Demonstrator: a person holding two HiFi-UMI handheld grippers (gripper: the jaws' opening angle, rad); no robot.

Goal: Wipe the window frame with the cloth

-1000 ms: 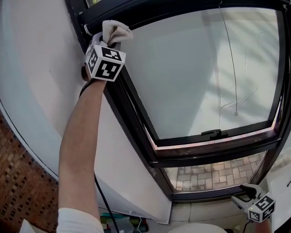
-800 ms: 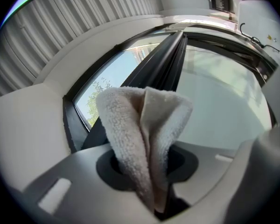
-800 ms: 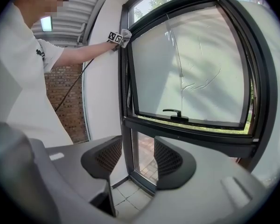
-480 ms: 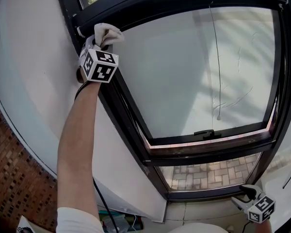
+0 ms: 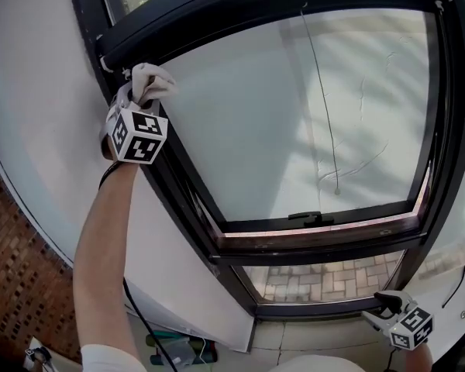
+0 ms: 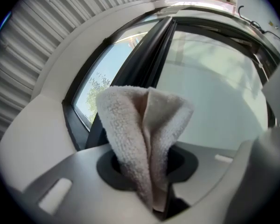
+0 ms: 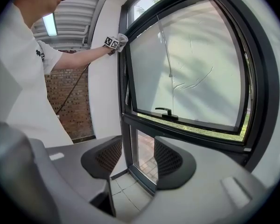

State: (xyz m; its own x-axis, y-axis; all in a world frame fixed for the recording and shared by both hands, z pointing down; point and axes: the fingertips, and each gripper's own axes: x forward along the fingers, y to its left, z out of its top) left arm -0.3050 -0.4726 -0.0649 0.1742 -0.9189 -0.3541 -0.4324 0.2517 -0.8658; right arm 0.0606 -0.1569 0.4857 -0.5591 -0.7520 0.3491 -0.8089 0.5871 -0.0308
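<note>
A beige terry cloth [image 5: 149, 80] [image 6: 144, 139] is bunched between the jaws of my left gripper [image 5: 143, 91] [image 6: 147, 164], which is shut on it. The cloth presses against the upper left corner of the black window frame [image 5: 170, 180] [image 6: 144, 55], where the left upright meets the top bar. The same gripper and cloth [image 7: 120, 39] show small and far off in the right gripper view. My right gripper [image 5: 387, 308] [image 7: 137, 160] hangs low at the bottom right, open and holding nothing, facing the frame's lower corner [image 7: 130, 139].
The sash is tilted open, with a black handle [image 5: 310, 218] [image 7: 167, 112] on its bottom rail and a thin cord [image 5: 322, 107] hanging across the glass. A white wall [image 5: 39, 130] is at the left, brick wall [image 5: 15, 285] below it, tiled floor [image 7: 126, 195] beneath.
My left gripper and the cloth have slid down and to the left along the frame's upright in the head view. The right gripper has stayed low at the bottom right.
</note>
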